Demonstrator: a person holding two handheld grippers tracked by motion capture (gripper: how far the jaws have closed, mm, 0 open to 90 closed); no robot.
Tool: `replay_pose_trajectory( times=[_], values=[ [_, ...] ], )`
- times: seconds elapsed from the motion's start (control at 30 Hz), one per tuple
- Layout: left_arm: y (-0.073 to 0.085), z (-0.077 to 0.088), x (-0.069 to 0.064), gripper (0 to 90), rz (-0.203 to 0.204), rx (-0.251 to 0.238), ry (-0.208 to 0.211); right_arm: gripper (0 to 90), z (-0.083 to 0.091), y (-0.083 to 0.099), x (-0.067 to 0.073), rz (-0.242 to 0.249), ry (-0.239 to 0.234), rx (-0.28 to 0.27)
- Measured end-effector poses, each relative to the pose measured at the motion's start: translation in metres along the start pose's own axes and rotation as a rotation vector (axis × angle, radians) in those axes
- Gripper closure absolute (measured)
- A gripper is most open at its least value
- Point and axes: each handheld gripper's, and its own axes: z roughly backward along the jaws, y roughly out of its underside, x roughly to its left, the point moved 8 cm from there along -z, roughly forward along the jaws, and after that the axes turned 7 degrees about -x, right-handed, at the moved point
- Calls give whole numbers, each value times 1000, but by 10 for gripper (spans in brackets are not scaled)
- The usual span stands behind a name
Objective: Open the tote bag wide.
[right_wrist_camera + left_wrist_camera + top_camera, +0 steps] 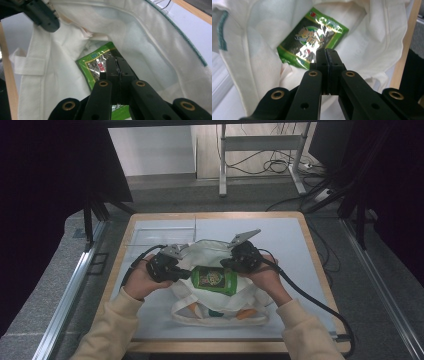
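Desk (300, 250) first: white top with a wood rim, and sitting mid-desk between the two hand-held grippers is a white cloth tote bag (210, 251) with its mouth pulled open. Lying across that mouth is a green foil snack packet (215, 279), one end at each hand-held gripper. The left hand-held gripper (176, 270) has its jaws fully together, pinching the packet's near edge; in the left gripper view the packet (312, 41) lies just past the tips of the left hand-held gripper (327, 53), with bag fabric (254, 50) all round it. The right hand-held gripper (235, 264) is clamped on the opposite edge, and in the right gripper view the tips of the right hand-held gripper (117, 65) bite the foil (96, 62) inside the bag's lining (140, 42). So I'd say the packing is roughly midway: packet picked up and lined up at the opening, already partly between the walls. What's left is lowering it right down, letting go with both, and pulling out.
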Motion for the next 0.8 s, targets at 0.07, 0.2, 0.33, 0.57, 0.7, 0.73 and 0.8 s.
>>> replay_pose_trajectory(
  times=[0.07, 0.2, 0.33, 0.57, 0.7, 0.73, 0.8],
  values=[
    [1, -2, 0, 895, 6, 7, 2, 891, -3, 0, -2, -7, 4, 6],
    [6, -13, -3, 895, -3, 47, 13, 890, -16, 1, -1, 2, -2, 35],
    [11, -23, -5, 896, -5, 84, 22, 890, -31, 1, -6, -6, 2, 65],
    [16, -27, -4, 896, 10, 99, 37, 884, -53, 17, -21, 30, 61, 165],
    [17, -26, -4, 896, 9, 99, 41, 880, -67, 26, -18, 87, 32, 211],
    [17, -26, -4, 896, 6, 103, 43, 880, -71, 28, -17, 98, 25, 219],
    [18, -27, -4, 896, 5, 104, 45, 877, -76, 29, -17, 123, 29, 227]
  ],
)
